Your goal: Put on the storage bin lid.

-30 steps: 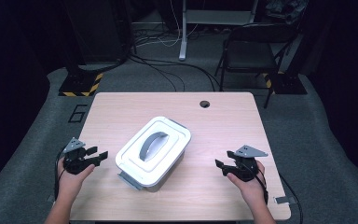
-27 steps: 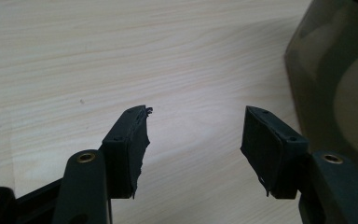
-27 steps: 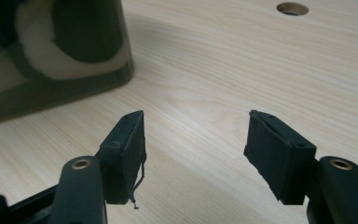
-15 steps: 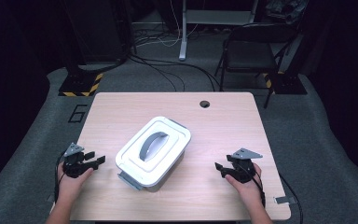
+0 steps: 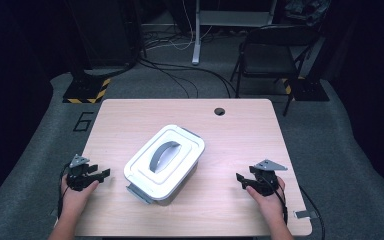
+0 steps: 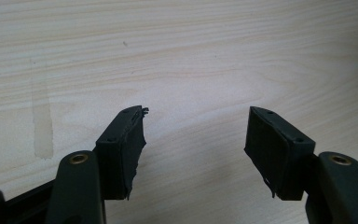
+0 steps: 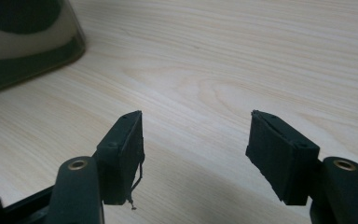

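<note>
The wooden table spreads pale under everything, and in both gripper views its bare grain shows between and beyond the black jaws. On it, between the two grippers and ahead of both sets of jaws, sits the white container, lying diagonally with its lid on, a grey arched handle across the top and a grey latch at its near corner. The left gripper is held low at the table's left edge, its jaws pointing toward the container and well apart from it; in the left gripper view they stand spread with nothing between them, and they have just been opening a little further. The right gripper is held low on the right side, jaws aimed leftward at the container, likewise spread and empty; in the right gripper view the container's rounded corner lies up and to the left of the left-hand jaw, clear of it.
</note>
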The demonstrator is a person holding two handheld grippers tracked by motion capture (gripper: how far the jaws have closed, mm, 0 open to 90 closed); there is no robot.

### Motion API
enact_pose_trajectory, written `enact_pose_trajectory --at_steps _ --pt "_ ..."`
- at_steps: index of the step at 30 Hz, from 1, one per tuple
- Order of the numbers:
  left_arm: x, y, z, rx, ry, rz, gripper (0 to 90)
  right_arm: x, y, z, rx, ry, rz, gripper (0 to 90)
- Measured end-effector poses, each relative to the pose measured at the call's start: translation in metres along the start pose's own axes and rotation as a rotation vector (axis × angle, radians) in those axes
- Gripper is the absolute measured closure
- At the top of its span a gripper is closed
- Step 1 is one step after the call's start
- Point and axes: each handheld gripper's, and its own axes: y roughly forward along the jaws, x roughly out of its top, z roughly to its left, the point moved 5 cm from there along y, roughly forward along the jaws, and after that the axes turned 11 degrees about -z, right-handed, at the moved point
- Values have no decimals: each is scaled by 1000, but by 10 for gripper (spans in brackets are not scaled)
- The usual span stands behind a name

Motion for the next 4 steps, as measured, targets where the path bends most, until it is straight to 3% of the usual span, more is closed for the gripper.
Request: enact_pose_trajectory --at_steps 4 --pt "-3 2 4 29 23 16 373 -3 -1 -7 -32 13 6 336"
